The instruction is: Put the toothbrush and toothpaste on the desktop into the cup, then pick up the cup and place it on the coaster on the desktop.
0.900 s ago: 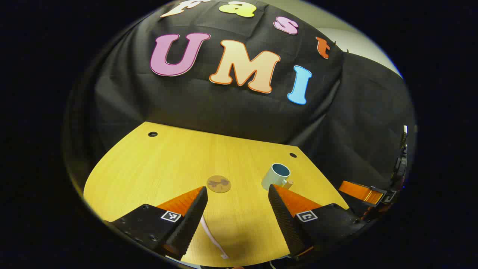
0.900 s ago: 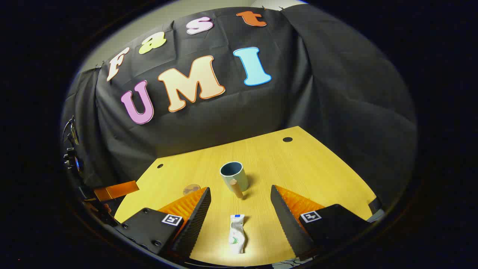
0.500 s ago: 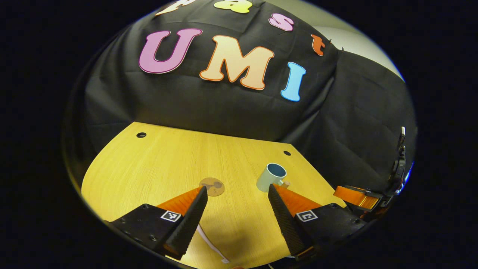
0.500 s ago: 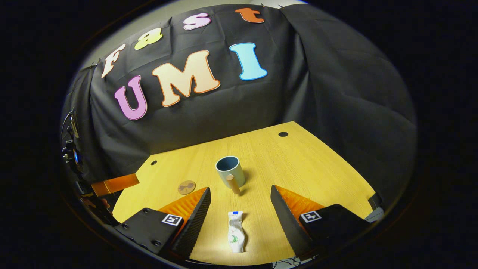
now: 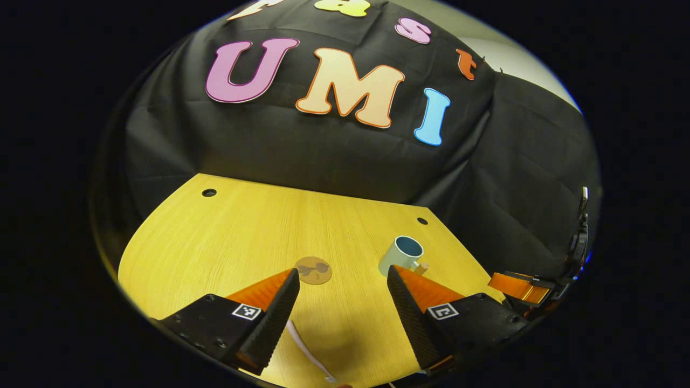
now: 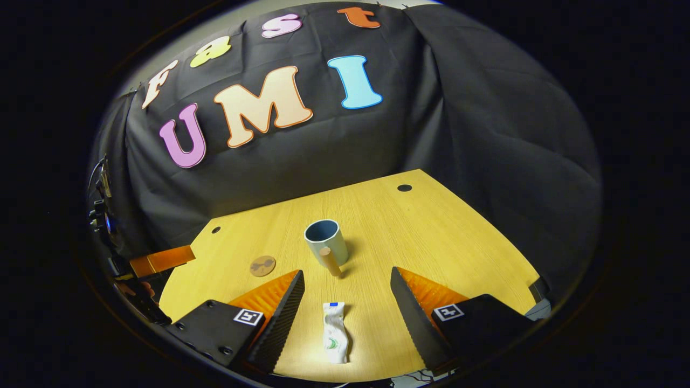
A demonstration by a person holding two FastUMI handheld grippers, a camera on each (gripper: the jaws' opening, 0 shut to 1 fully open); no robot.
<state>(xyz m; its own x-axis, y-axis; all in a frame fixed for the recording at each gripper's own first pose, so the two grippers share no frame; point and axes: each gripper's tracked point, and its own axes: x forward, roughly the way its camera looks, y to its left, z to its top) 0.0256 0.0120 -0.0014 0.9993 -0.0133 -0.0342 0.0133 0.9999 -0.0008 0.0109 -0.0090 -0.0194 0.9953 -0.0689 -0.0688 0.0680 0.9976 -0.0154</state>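
A pale green cup (image 6: 325, 243) with a wooden handle stands upright mid-table, also in the left gripper view as the cup (image 5: 401, 254). A crumpled white toothpaste tube (image 6: 335, 338) lies flat on the wood between the fingers of my right gripper (image 6: 347, 280), which is open above it. A thin white toothbrush (image 5: 307, 350) lies near the front edge between the fingers of my left gripper (image 5: 343, 277), open too. The round brown coaster (image 5: 313, 269) sits left of the cup, seen again as the coaster (image 6: 262, 265).
The yellow wooden table (image 5: 237, 237) has two small dark holes near its back corners. Black cloth walls close in behind and at the sides. The other gripper shows at the left edge of the right gripper view and at the right edge of the left gripper view.
The right gripper has drawn back a little, so the cup and tube sit slightly higher and farther in its view. The left gripper has shifted only slightly. Nothing was grasped.
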